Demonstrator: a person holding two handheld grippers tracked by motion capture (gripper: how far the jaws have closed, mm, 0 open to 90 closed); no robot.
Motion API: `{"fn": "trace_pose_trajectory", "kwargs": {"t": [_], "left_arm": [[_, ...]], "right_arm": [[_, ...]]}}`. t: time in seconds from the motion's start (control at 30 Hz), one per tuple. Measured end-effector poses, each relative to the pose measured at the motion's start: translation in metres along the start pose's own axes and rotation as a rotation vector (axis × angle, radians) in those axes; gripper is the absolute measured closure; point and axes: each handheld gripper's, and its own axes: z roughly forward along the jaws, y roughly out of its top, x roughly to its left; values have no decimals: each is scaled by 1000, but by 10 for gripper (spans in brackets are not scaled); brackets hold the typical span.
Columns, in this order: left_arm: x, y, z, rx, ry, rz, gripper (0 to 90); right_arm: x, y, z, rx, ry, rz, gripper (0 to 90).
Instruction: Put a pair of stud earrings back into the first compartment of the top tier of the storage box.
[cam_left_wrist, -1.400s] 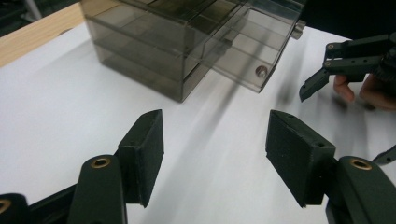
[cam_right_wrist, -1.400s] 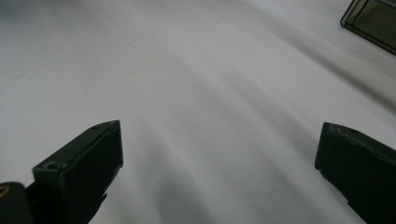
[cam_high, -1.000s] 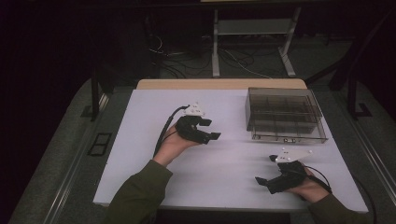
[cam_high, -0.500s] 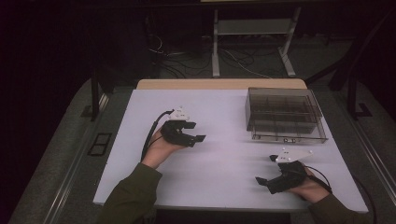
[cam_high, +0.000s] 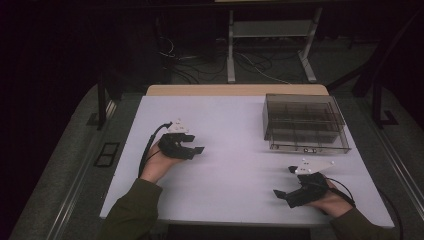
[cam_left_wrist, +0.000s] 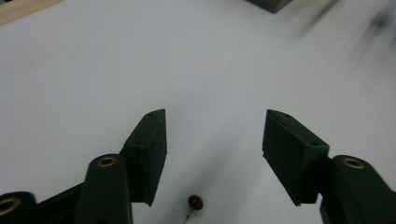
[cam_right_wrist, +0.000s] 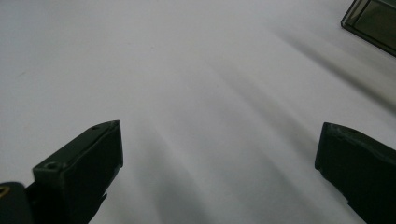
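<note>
My left gripper hovers low over the left part of the white table, held in a hand with an olive sleeve. Its jaws have just been closing and stand open. A tiny round brown part with a thin wire lead lies on the table between them, near their base and touching neither pad. My right gripper rests near the front right edge, jaws wide open with bare table between them.
A clear smoky plastic box with several compartments stands at the back right of the table; its corner shows in the right gripper view. A wooden strip runs along the far edge. Cables and a metal stand lie beyond.
My left gripper has moved left and a little down toward the table, and its jaws have narrowed. The right gripper has stayed in place.
</note>
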Motion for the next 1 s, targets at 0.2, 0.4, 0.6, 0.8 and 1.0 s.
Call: {"fn": "trace_pose_trajectory", "kwargs": {"t": [0.2, 0.4, 0.6, 0.8, 1.0], "left_arm": [[8, -8, 1, 28, 10, -13, 499], [16, -18, 3, 63, 2, -29, 591], [18, -22, 7, 101, -10, -19, 647], [17, -24, 9, 122, -25, -13, 675], [17, -25, 13, 140, -34, -9, 694]], "right_arm": [[0, 0, 0, -1, 0, -1, 4], [0, 0, 0, 0, 0, -1, 4], [0, 0, 0, 1, 0, -2, 4], [0, 0, 0, 0, -1, -2, 4], [0, 0, 0, 1, -1, -3, 4]]}}
